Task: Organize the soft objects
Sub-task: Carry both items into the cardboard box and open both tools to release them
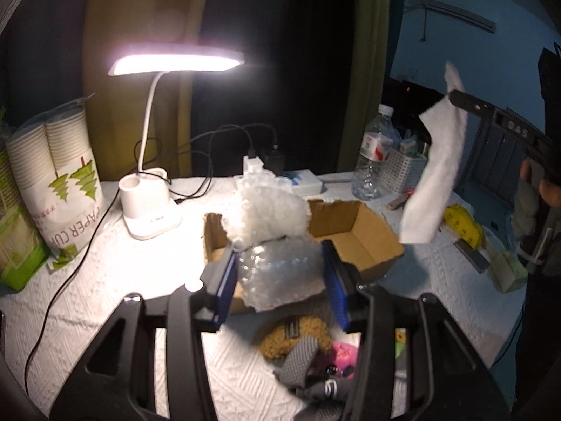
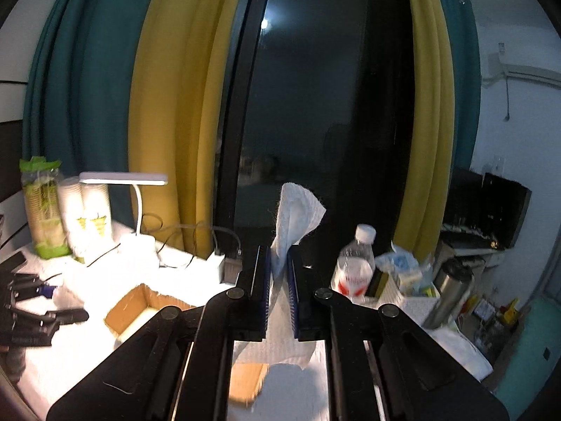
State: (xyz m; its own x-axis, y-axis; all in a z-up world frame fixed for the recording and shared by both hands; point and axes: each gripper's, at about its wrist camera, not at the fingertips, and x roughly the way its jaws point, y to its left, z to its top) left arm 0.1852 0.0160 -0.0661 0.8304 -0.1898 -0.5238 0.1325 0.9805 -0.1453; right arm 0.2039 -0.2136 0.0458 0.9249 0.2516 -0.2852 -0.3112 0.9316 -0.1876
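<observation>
Currently left gripper (image 1: 278,263) is clamped on a sheet of bubble wrap (image 1: 271,231), blue pads pressing it from both sides, held above the open cardboard box (image 1: 354,235). Wrap's upper part is bright under the desk lamp (image 1: 175,61), lower part hangs over the box's near wall. Box sits mid-desk on the white textured table cover (image 1: 98,280).

Right gripper (image 2: 279,273) is clenched on a white paper towel (image 2: 292,217); towel sticks up past the fingertips and hangs down below them. From the left wrist view the same towel (image 1: 434,175) dangles in the air over the desk's right side, above and right of the box, not touching it.

Near edge of desk, under the left gripper: a tan fuzzy item (image 1: 294,336), a grey knit sock-like piece (image 1: 298,361), something pink (image 1: 342,351); exact types hard to tell, partly hidden by the gripper frame.

Left edge of desk: bagged stack of paper cups (image 1: 59,175), lamp base beside it. Black cable (image 1: 70,270) runs across the cover toward the near-left corner. Back edge: power strip with plugs (image 1: 259,161), water bottle (image 1: 373,154), white perforated basket (image 1: 403,172). Right edge: yellow object (image 1: 463,224), blurred.
</observation>
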